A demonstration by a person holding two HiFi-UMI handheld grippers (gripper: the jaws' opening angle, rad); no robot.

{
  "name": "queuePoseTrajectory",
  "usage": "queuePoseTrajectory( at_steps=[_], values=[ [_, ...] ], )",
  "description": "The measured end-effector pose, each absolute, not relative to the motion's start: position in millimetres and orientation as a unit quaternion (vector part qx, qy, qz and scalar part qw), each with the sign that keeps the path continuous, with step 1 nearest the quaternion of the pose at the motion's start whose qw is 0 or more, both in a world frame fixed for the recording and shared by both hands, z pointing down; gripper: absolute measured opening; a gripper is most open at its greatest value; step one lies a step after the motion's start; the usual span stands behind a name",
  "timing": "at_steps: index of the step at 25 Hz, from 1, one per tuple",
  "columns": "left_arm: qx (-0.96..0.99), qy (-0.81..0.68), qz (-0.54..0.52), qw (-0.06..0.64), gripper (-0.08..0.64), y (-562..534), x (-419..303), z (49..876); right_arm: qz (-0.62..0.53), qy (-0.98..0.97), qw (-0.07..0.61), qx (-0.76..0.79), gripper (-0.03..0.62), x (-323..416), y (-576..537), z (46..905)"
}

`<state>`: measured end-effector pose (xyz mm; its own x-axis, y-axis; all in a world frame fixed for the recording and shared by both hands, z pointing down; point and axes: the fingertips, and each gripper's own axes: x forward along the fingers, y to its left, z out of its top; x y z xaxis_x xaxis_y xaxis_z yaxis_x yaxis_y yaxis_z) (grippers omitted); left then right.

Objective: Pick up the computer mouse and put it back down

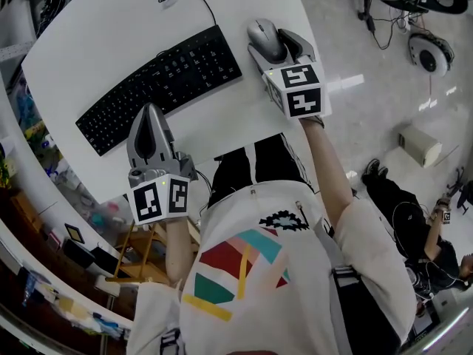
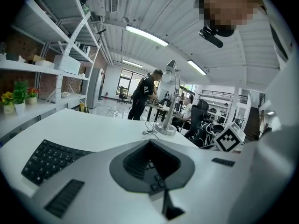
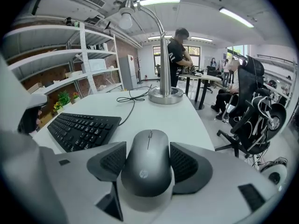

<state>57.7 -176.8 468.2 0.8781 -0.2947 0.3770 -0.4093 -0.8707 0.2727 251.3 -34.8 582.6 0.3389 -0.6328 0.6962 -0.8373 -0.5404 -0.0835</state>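
Starting nearest the person, the left gripper [image 1: 150, 113] is held over the table [image 1: 222, 117], at the 6 o'clock side of the keyboard [image 1: 159, 87], its jaws closed together on nothing. Farther out, the computer mouse [image 3: 148, 164] is clamped between the right gripper's [image 1: 275, 41] widely parted jaws, at the keyboard's 2 o'clock.

White T-shirt [image 1: 295, 272] with coloured stripes; black, perhaps striped, trousers [image 1: 235, 174]

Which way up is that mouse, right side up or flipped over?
Right side up: the computer mouse shows its scroll wheel and logo facing upward in the right gripper view, and its rounded back in the head view.
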Motion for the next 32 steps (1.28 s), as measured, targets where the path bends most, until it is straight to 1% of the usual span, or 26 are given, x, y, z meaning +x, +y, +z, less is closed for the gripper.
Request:
queuePoseTrajectory(
  at_steps=[3, 7, 13, 15, 19, 20, 21, 23, 24, 28, 32],
  values=[
    [0.952, -0.186, 0.167, 0.175, 0.043, -177.1, 55.2, 470.0, 0.356, -0.461, 0.141, 0.801, 0.302, 248.4, -34.0, 589.2],
    [0.952, -0.185, 0.171, 0.174, 0.044, -173.4, 53.0, 473.8, 0.338, -0.478, 0.152, 0.796, 0.304, 245.3, -39.5, 587.8],
    [0.953, -0.190, 0.160, 0.172, 0.044, -174.9, 54.4, 467.7, 0.312, -0.473, 0.121, 0.815, 0.304, 260.2, -41.1, 560.6],
    [0.955, -0.192, 0.148, 0.168, 0.043, -174.7, 58.6, 458.1, 0.301, -0.475, 0.099, 0.821, 0.302, 268.2, -39.4, 537.7],
    [0.962, -0.192, 0.110, 0.161, 0.044, -172.3, 59.0, 426.7, 0.270, -0.494, 0.015, 0.826, 0.301, 266.6, -34.0, 472.2],
    [0.964, -0.190, 0.098, 0.157, 0.043, -172.8, 59.0, 416.6, 0.256, -0.492, 0.000, 0.832, 0.277, 266.6, -32.0, 453.5],
    [0.967, -0.188, 0.085, 0.151, 0.044, -173.7, 59.9, 406.0, 0.240, -0.487, -0.007, 0.840, 0.220, 268.0, -29.5, 435.3],
    [0.971, -0.185, 0.060, 0.139, 0.044, -174.9, 62.3, 383.5, 0.206, -0.475, -0.005, 0.855, 0.027, 270.3, -23.6, 401.1],
    [0.973, -0.183, 0.047, 0.133, 0.043, -174.9, 63.1, 371.5, 0.189, -0.476, -0.003, 0.859, 0.012, 268.8, -21.1, 384.7],
    [0.980, -0.171, -0.009, 0.099, 0.044, -169.8, 66.1, 318.7, 0.127, -0.496, -0.009, 0.859, 0.012, 248.5, -9.1, 325.0],
    [0.985, -0.152, -0.030, 0.079, 0.043, -155.6, 74.9, 293.1, 0.096, -0.499, 0.010, 0.861, 0.012, 223.9, 15.4, 301.5]
  ],
)
